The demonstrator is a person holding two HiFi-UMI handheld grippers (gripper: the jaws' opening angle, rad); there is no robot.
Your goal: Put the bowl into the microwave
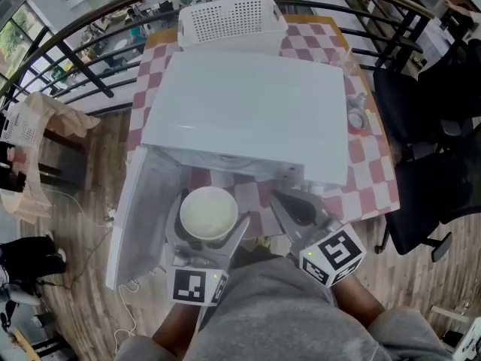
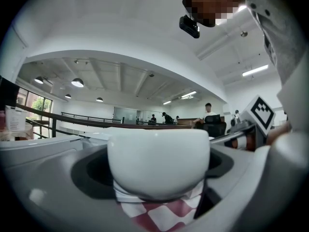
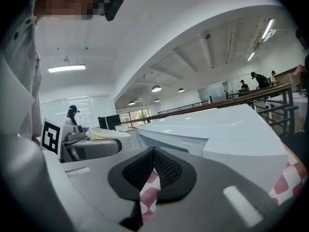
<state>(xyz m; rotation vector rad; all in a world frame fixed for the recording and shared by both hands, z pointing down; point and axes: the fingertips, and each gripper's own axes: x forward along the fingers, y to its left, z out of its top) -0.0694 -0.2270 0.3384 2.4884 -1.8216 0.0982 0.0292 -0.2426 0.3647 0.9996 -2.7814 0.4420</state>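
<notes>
Left hand-held gripper (image 1: 208,226) is clamped on the white bowl (image 1: 208,213), one jaw on each side. In the left gripper view the bowl (image 2: 158,161) fills the gap between the pads (image 2: 91,173), so that hand-held gripper's (image 2: 159,178) tips are hidden behind it. The bowl is up off the bench (image 1: 370,164), over the red-and-white checked cloth (image 2: 159,211), just in front of the microwave (image 1: 248,111) and not inside it. The bowl's inside looks pale, and I can't tell if there's anything in it. The microwave door (image 1: 143,216) is swung open to the left, right beside the bowl. From the head view the microwave's flat white top covers the cavity, so the interior is hidden. Right hand-held gripper (image 1: 289,205) is clenched with nothing in it. In the right gripper view the jaws (image 3: 153,170) meet, and only a sliver of checked cloth (image 3: 148,197) shows below them. It sits near the bowl, to its right, low at the microwave's (image 3: 217,129) front. A white perforated basket (image 1: 231,19) stands behind the microwave, partly cut off by it. A small tape roll (image 1: 355,119) lies on the cloth at the microwave's right edge, too small for any detail. Black chairs (image 1: 428,194) stand off the right side of the bench. My forearms are cut off at the bottom of the head view.
</notes>
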